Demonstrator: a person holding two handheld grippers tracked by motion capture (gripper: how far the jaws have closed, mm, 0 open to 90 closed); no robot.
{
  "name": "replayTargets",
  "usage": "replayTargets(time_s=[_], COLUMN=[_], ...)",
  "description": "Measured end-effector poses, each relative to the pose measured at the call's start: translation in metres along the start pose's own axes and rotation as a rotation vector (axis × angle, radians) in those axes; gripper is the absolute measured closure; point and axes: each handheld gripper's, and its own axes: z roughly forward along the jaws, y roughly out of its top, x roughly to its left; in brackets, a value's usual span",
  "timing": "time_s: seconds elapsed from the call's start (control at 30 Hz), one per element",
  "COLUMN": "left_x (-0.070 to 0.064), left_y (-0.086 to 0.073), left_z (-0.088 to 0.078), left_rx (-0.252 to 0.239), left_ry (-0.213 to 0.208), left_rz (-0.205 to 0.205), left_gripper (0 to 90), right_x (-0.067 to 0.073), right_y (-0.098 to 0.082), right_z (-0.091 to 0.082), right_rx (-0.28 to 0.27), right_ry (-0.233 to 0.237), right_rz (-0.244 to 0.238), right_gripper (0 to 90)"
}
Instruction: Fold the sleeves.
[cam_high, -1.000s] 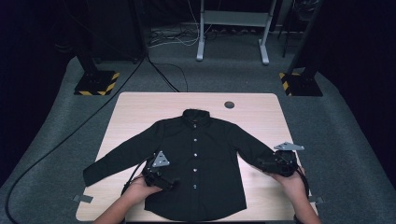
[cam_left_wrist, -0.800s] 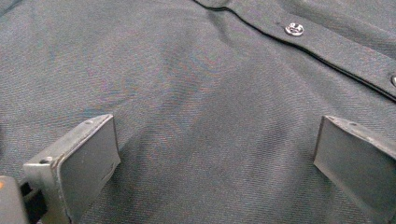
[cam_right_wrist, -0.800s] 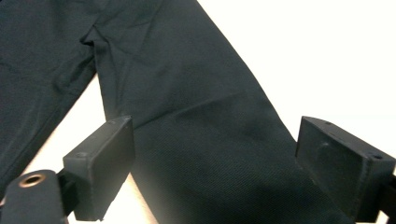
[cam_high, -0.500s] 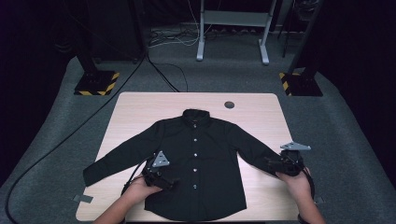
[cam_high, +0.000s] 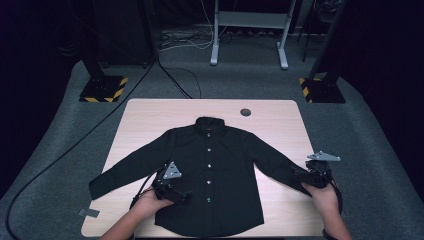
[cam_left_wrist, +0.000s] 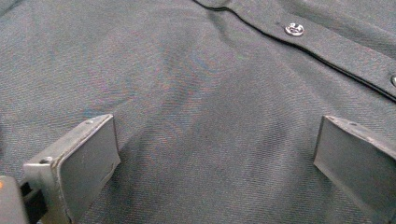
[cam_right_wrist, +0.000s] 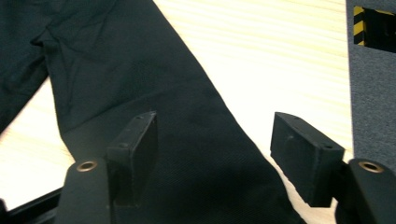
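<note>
A black button-up shirt (cam_high: 215, 165) lies spread front-up on the pale wooden table (cam_high: 150, 120), sleeves out to both sides. My left gripper (cam_high: 184, 194) rests on the shirt's lower left front, its jaws open wide over flat cloth (cam_left_wrist: 187, 70) near the button placket (cam_left_wrist: 294, 29). My right gripper (cam_high: 298, 175) sits at the outer end of the right-hand sleeve (cam_right_wrist: 140, 70). Its jaws have just been closing and still stand apart, with the sleeve between and under them (cam_right_wrist: 215, 144); the pads do not press on it.
A round grommet (cam_high: 245, 112) sits near the table's far edge and a strip of grey tape (cam_high: 88, 213) at the front left corner. Stands with hazard-striped bases (cam_high: 102, 89) (cam_high: 320, 90) flank the table on grey carpet. A cable (cam_high: 60, 150) runs across the floor at left.
My right gripper has slid outward to the right along the sleeve, and its jaws have narrowed. The left gripper has stayed in place.
</note>
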Motion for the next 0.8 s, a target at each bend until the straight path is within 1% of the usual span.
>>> replayTargets(time_s=[0.2,0.27,0.37,0.53,0.7,0.8], left_x=[0.000,0.000,0.000,0.000,0.000,0.000], left_y=[0.000,0.000,0.000,0.000,0.000,0.000], left_z=[0.000,0.000,0.000,0.000,0.000,0.000], left_rx=[0.000,0.000,0.000,0.000,0.000,0.000], left_ry=[0.000,0.000,0.001,0.001,0.001,0.001], left_rz=[0.000,0.000,-0.001,-0.002,-0.001,-0.002], left_gripper=[0.0,0.0,0.0,0.0,0.0,0.0], right_x=[-0.006,-0.007,-0.010,-0.012,-0.017,-0.021], right_y=[-0.001,-0.001,-0.003,-0.004,-0.006,-0.007], right_z=[-0.002,-0.002,-0.002,-0.002,-0.001,-0.002], right_rx=[0.003,0.005,0.016,0.026,0.047,0.058], right_ry=[-0.012,-0.015,-0.031,-0.037,-0.039,-0.037], right_rz=[0.011,0.009,0.005,0.009,0.021,0.028], right_gripper=[35.7,36.5,39.5,43.3,50.6,53.6])
